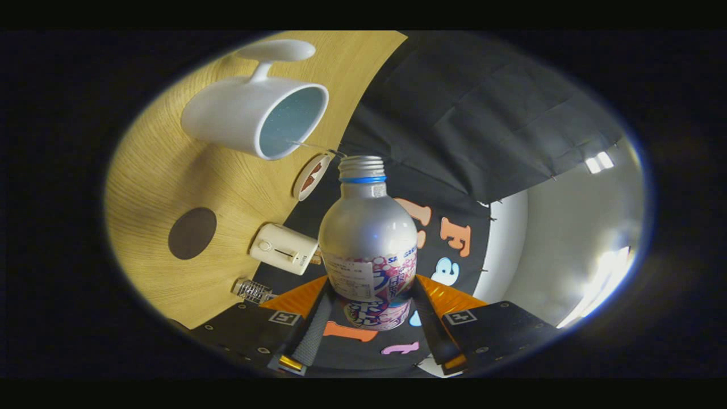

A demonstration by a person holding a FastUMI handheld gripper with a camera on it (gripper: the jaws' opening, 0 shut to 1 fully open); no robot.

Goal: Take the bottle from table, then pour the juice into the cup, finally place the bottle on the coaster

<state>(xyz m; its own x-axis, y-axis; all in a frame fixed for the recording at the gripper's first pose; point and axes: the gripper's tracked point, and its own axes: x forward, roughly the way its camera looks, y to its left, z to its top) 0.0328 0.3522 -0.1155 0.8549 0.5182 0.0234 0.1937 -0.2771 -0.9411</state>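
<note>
Gripper (369,318) clenched on the bottle (368,238), one finger pressed to each side of its lower body, over the label. Bottle silver, blue ring under the bare threaded neck, cap off, mouth open. Held up off the table (153,187) and rolled with the whole view, so the wooden tabletop stands tilted at the left and the dark cloth wall rises at the right.

Beyond the bottle mouth and to the left, a white cup (255,113) on the table, opening turned toward the bottle, inside pale blue-grey, handle on its far side. Mouth of the bottle near the cup's rim but apart from it. A thin thread of something between rim and mouth; whether liquid or a glint, cannot tell.

Just beside the neck, at the table's edge, a small white round lid-like piece (312,176) with a reddish mark. Farther left, well apart from the cup, a dark round coaster (192,233) flat on the wood, nothing on it. Between coaster and bottle, a cream box (283,249) with a button. Near the left finger, a small clear patterned object (253,291) at the table's edge.

Bright window glare far right.
</note>
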